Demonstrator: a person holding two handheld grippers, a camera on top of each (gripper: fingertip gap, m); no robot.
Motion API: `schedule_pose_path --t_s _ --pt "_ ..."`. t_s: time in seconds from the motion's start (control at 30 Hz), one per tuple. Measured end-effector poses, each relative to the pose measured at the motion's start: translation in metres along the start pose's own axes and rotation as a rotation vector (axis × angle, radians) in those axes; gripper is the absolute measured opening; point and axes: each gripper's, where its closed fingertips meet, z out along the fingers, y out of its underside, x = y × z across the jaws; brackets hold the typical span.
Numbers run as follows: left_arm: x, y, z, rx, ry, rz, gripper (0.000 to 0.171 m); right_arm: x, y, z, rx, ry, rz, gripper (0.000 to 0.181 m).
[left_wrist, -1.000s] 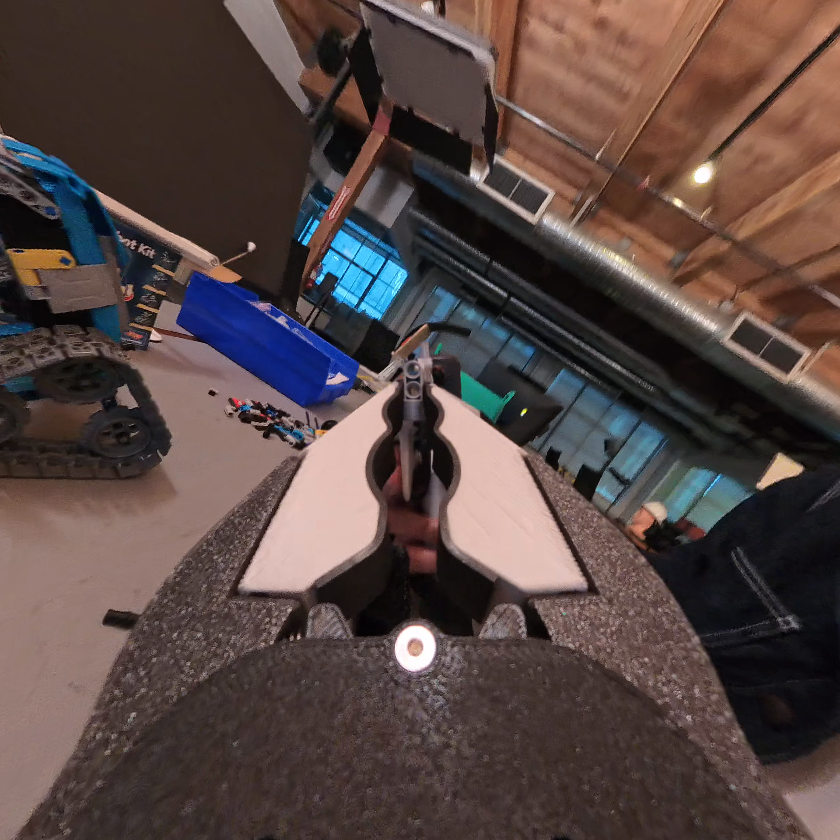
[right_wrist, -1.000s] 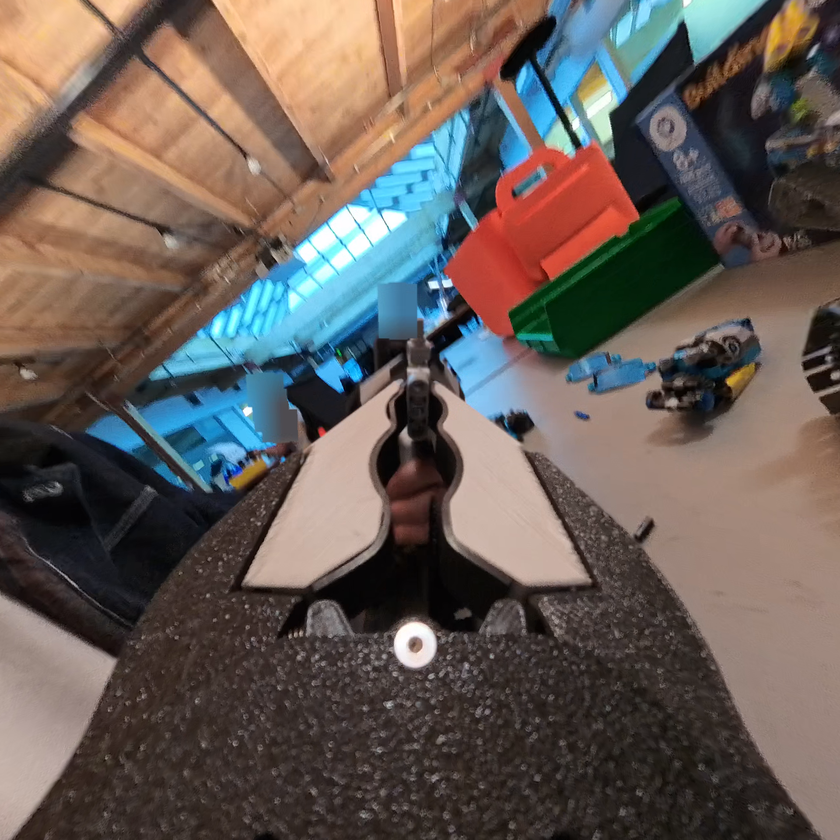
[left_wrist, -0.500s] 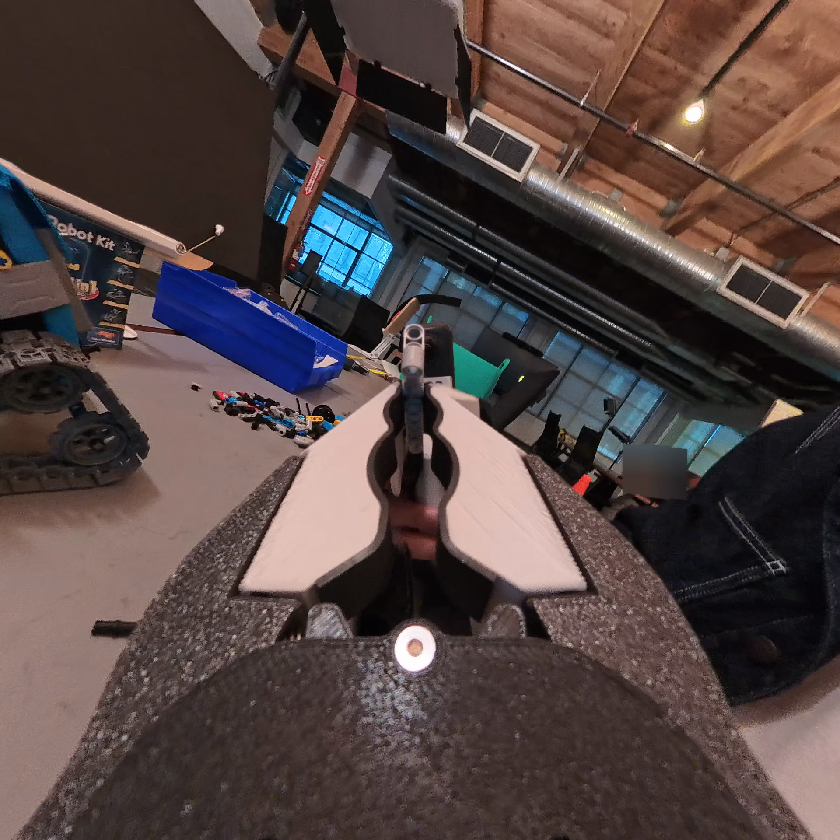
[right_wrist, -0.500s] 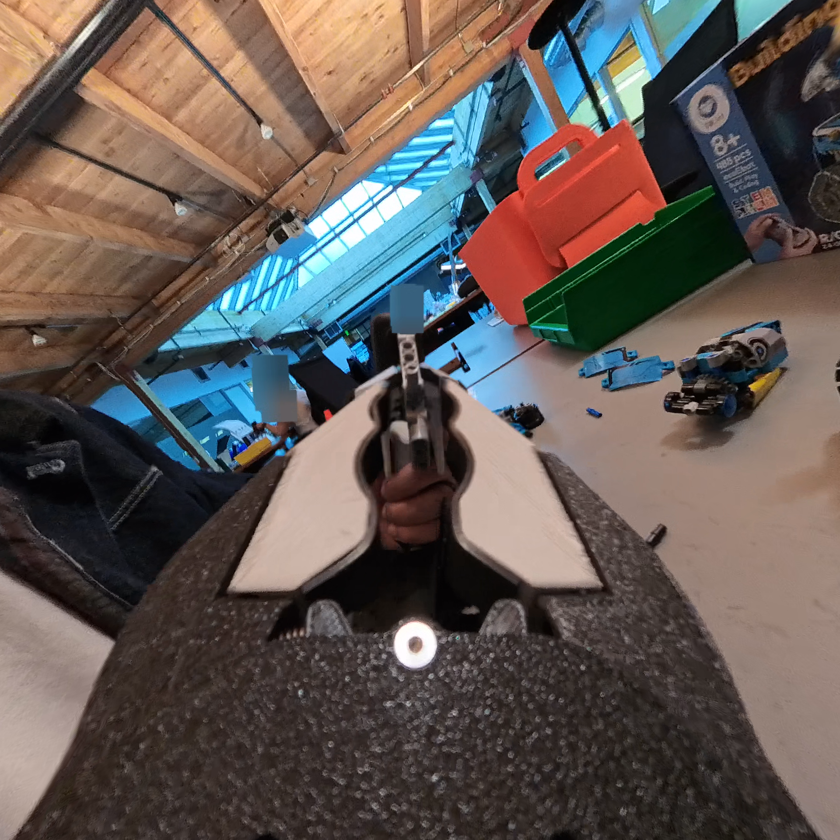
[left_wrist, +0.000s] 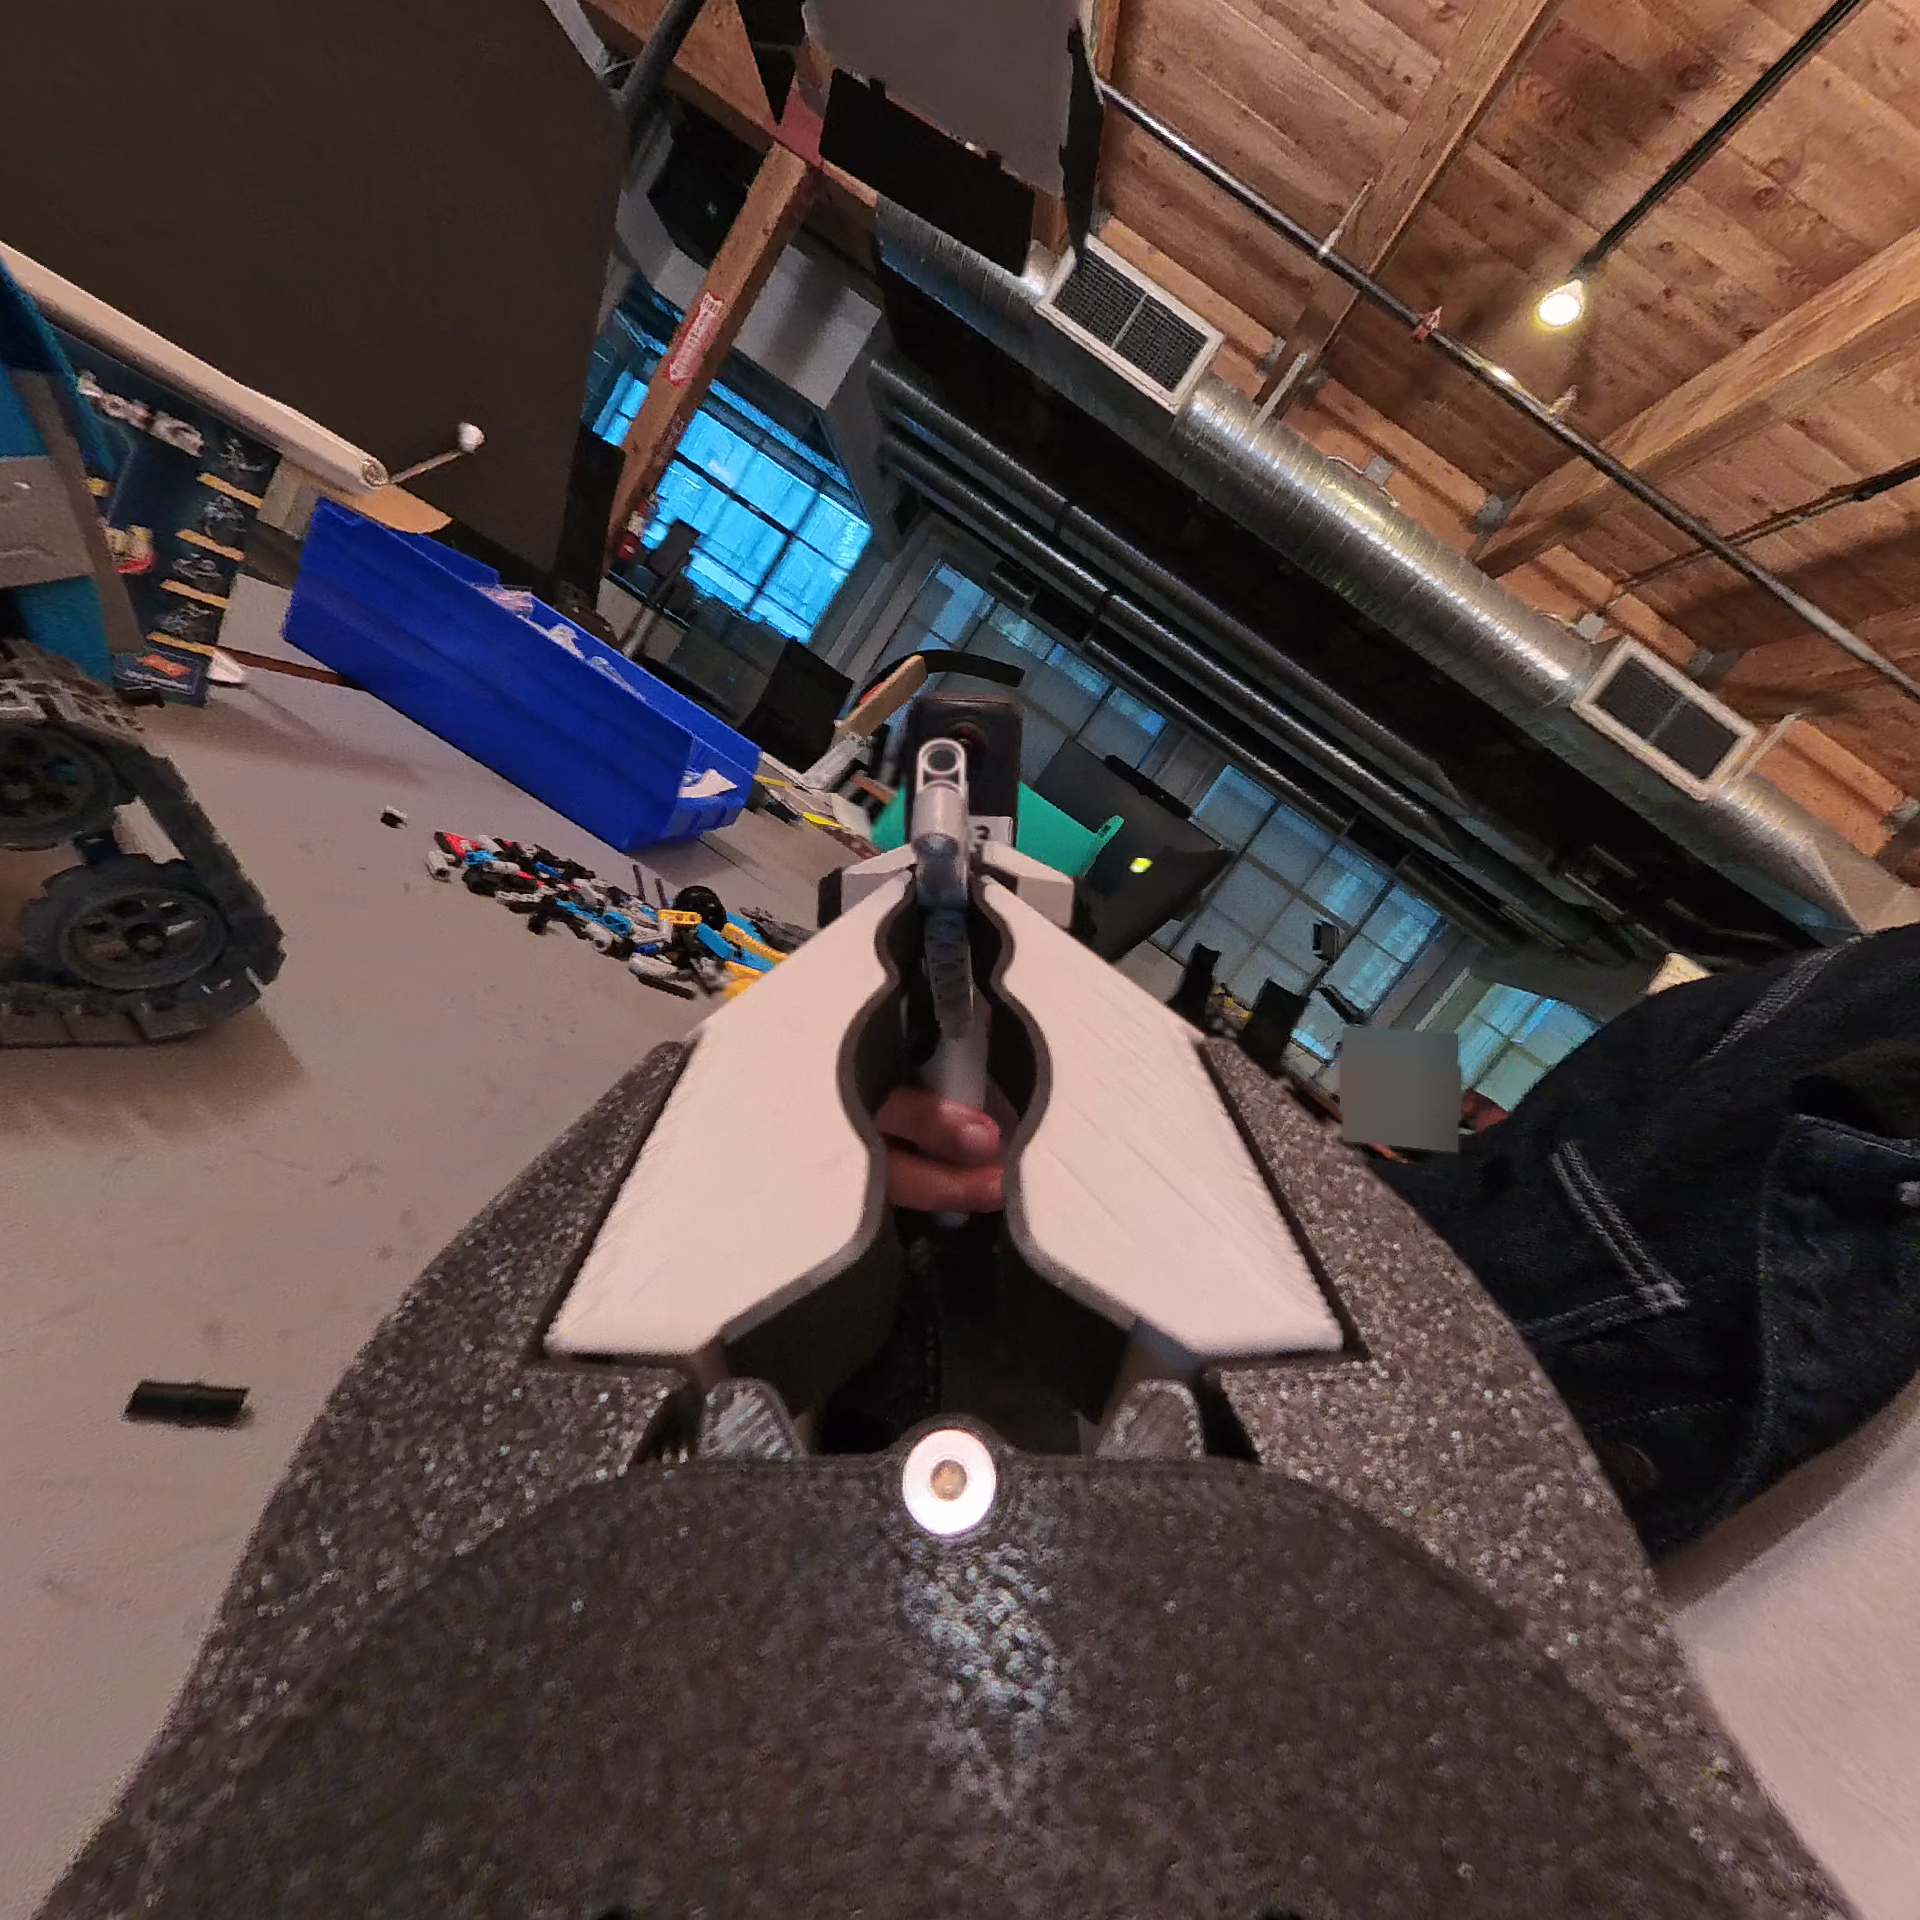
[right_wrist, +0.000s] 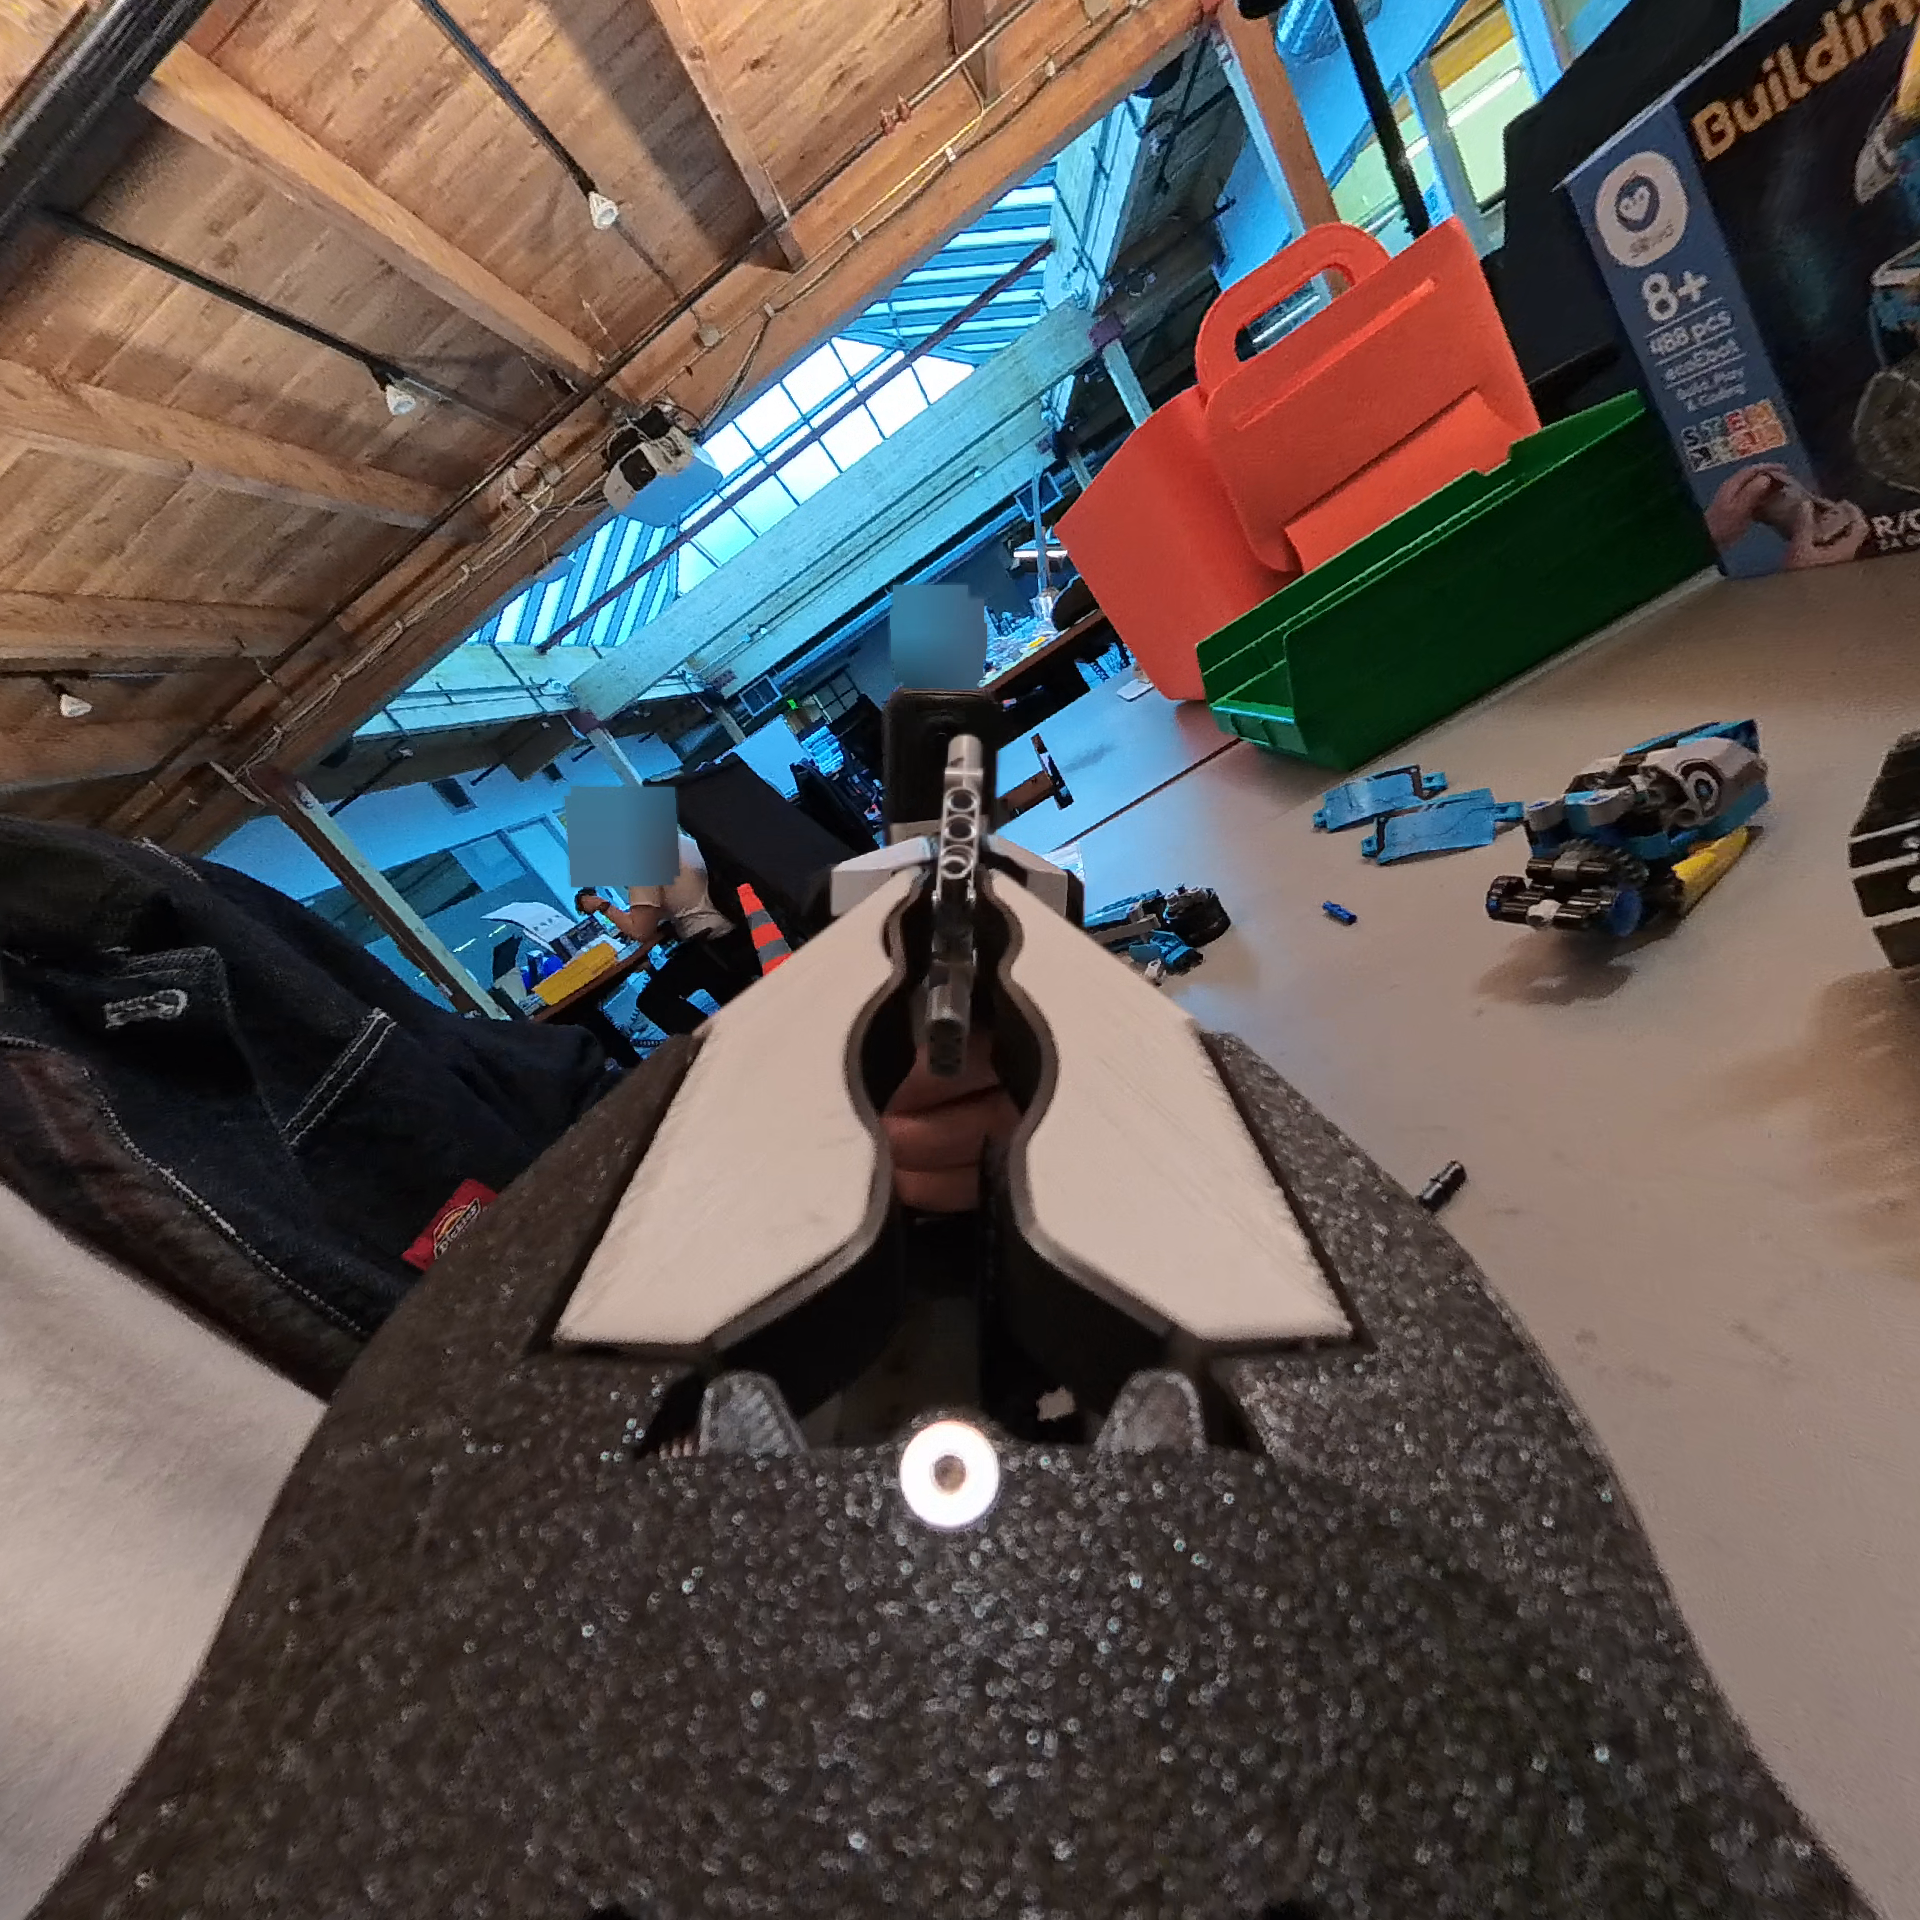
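Since the earlier frames, both views have tilted slightly: the tracked toy vehicle (left_wrist: 114, 883) sits closer to the left edge of the left wrist view, and the grey beam stands higher above the fingertips in the right wrist view.

Left gripper (left_wrist: 943, 868): jaws closed on a grey plastic beam (left_wrist: 940, 800). The beam runs lengthwise between the two fingers, and its holed end projects past the tips. Behind the jaws, a person's hand (left_wrist: 940, 1148) is visible.

Right gripper (right_wrist: 958, 868): jaws closed on a grey beam with holes (right_wrist: 961, 821), held upright between the fingers, its upper end clear of the tips.

Surroundings, left wrist view: a blue bin (left_wrist: 499, 665) and a pile of small parts (left_wrist: 613, 914) lie on the table (left_wrist: 312, 1143), well apart from the gripper. A small black pin (left_wrist: 187, 1403) lies nearer.

Surroundings, right wrist view: a green bin (right_wrist: 1455, 613), an orange carrier (right_wrist: 1299, 436), a printed box (right_wrist: 1766, 312) and a blue toy assembly (right_wrist: 1631, 842) rest on the table.
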Motion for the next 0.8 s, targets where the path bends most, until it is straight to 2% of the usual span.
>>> schedule_pose_path --t_s 0.1,0.4,0.57,0.8 --pt "0.0001 0.0052 0.0052 -0.020 -0.014 0.020 0.018 0.0013 0.0061 0.0063 -0.004 0.008 0.019 0.005" --pt "0.0002 0.0051 0.0036 -0.024 -0.003 0.000 0.015 0.0017 0.0064 0.0054 0.007 -0.029 0.104 0.004" --pt "-0.0001 0.0013 0.0013 0.001 0.013 -0.030 0.006 0.0009 0.0037 0.0035 0.017 -0.035 0.104 0.005" --pt "-0.0002 -0.0025 -0.0022 0.020 0.016 -0.029 0.005 0.0000 0.0087 0.0058 -0.014 -0.035 0.092 0.009"
